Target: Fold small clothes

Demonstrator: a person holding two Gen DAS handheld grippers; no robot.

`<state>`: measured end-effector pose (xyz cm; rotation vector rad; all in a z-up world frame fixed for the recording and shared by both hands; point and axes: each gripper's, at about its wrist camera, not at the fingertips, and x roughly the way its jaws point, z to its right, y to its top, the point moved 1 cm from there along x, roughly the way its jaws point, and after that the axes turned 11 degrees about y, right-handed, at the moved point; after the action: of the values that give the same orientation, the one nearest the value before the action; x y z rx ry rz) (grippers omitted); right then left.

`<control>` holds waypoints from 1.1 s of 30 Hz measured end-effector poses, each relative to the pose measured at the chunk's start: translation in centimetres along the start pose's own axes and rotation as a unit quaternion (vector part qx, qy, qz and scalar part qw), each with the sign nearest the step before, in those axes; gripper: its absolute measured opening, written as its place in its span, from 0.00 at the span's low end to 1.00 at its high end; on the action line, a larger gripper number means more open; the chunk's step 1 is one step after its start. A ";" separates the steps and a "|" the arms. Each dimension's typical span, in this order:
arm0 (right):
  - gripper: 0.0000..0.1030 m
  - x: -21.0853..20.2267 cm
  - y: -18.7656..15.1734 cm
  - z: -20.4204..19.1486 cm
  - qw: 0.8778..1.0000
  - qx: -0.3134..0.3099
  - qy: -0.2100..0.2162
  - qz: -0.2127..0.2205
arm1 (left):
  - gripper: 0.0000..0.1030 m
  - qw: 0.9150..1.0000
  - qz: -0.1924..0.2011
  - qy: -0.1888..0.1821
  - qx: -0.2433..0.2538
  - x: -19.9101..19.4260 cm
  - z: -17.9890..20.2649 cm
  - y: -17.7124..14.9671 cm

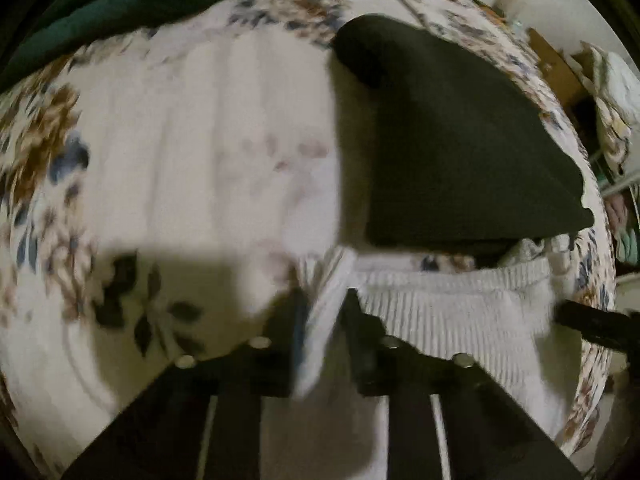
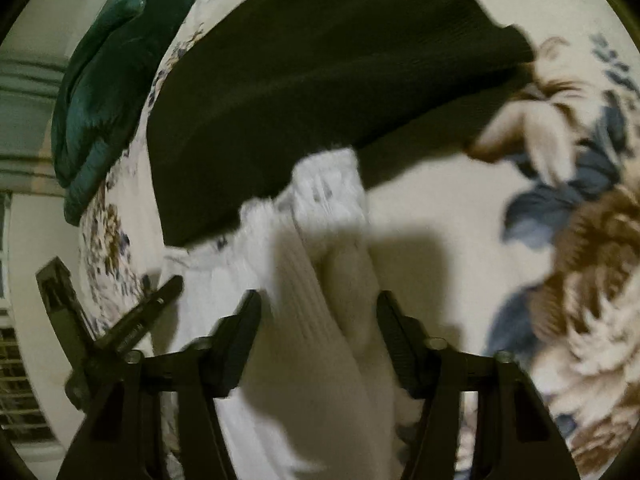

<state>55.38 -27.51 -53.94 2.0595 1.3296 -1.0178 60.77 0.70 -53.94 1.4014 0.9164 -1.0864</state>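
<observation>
A white ribbed sock (image 1: 452, 308) lies stretched over a floral bedspread (image 1: 48, 152). My left gripper (image 1: 322, 300) is shut on one end of the sock, whose edge runs up between the fingers. In the right wrist view the sock (image 2: 320, 280) lies between the fingers of my right gripper (image 2: 318, 304), which stands open around it. The left gripper's fingers (image 2: 160, 292) show at the left there. A folded black garment (image 1: 452, 136) lies just beyond the sock; it also shows in the right wrist view (image 2: 320, 80).
A dark green cloth (image 2: 104, 92) lies at the far edge of the bedspread (image 2: 580, 240). A pale striped cloth (image 1: 208, 152) is spread on the bed left of the black garment. Room clutter (image 1: 608, 92) stands past the bed's right edge.
</observation>
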 end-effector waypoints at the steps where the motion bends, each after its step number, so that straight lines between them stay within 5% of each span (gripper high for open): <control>1: 0.19 0.2 0.3 0.0 1.000 0.008 0.003 0.002 | 0.08 1.000 0.011 -0.004 0.000 -0.7 -0.2 0.1; 6: 0.10 -1.3 0.9 -1.1 0.999 0.006 -0.008 0.050 | 0.08 0.998 0.022 -0.040 -0.052 -1.8 -3.4 0.0; 10: 0.09 0.6 1.4 -0.3 0.999 0.016 -0.022 0.025 | 0.09 0.994 -0.018 -0.068 -0.083 0.2 -4.3 -0.7; 12: 0.13 1.1 1.4 -1.3 1.000 -0.007 -0.025 0.004 | 0.14 0.992 -0.016 -0.088 -0.089 -1.1 -4.6 -1.1; 16: 0.41 -1.3 -1.0 -1.6 0.999 -0.029 0.002 -0.018 | 0.36 0.988 -0.011 -0.118 -0.103 -5.1 -6.3 -5.2; 19: 0.44 -2.9 -5.8 -0.5 0.998 -0.038 0.026 -0.051 | 0.45 0.987 -0.025 -0.118 -0.104 -6.7 -7.2 -10.5; 25: 0.46 -1.6 -15.4 3.6 0.993 0.010 0.050 -0.108 | 0.42 0.977 -0.083 -0.142 -0.136 -5.9 -6.4 -19.0; 27: 0.44 -0.9 -16.4 4.9 0.992 0.049 0.060 -0.098 | 0.11 0.974 -0.077 -0.154 -0.150 -6.0 -6.1 -19.7; 31: 0.16 -1.0 -16.2 4.8 0.996 0.054 0.023 -0.073 | 0.08 0.975 -0.064 -0.138 -0.161 -6.0 -7.1 -19.2; 33: 0.16 -1.0 -15.8 5.2 0.995 0.060 0.020 -0.081 | 0.08 0.969 -0.078 -0.160 -0.169 -5.5 -7.7 -18.8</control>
<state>39.03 -25.28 -56.33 2.0970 1.5103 -1.1567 42.21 10.70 -54.09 0.8561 0.9327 -1.1695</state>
